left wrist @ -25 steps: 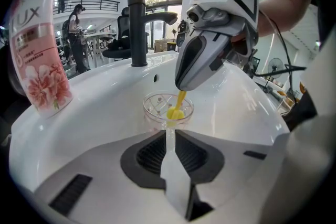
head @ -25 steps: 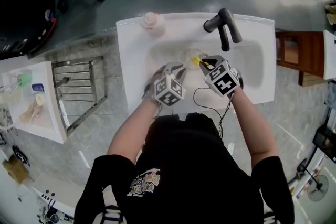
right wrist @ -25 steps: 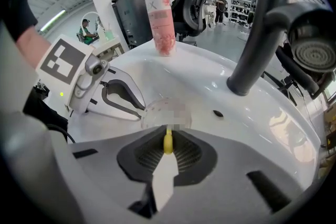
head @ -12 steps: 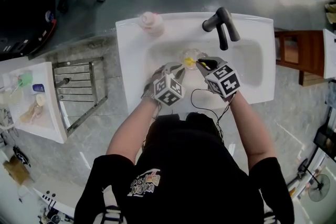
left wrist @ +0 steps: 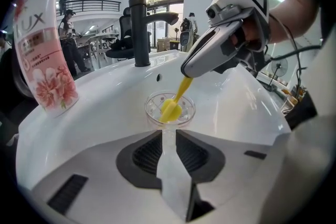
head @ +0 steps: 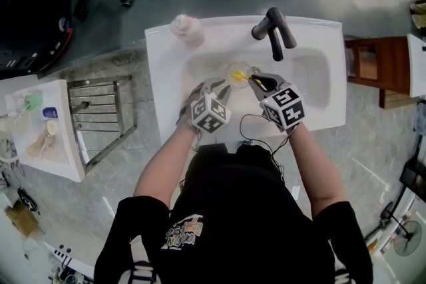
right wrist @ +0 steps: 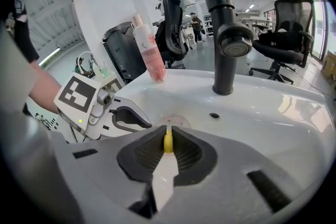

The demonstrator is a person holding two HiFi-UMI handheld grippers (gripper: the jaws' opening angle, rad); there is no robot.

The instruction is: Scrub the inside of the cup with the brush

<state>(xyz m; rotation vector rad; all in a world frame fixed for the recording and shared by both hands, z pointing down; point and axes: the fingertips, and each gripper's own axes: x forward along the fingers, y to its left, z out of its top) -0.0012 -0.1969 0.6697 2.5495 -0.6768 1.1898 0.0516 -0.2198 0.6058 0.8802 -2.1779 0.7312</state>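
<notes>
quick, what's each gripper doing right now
Left gripper: closed on the cup, fingers just eased slightly.
Right gripper: closed on the brush.

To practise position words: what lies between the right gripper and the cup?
The yellow brush, reaching into the cup; the left gripper view shows it.

The brush (left wrist: 171,107) is seen in bright yellow, the cup (left wrist: 152,108) in plain see-through. The sink (left wrist: 94,128) is done all in white, the tap (left wrist: 139,34) in matte black. The bottle (left wrist: 44,65) is coloured pale pink, flowers printed on it in deeper pink.
</notes>
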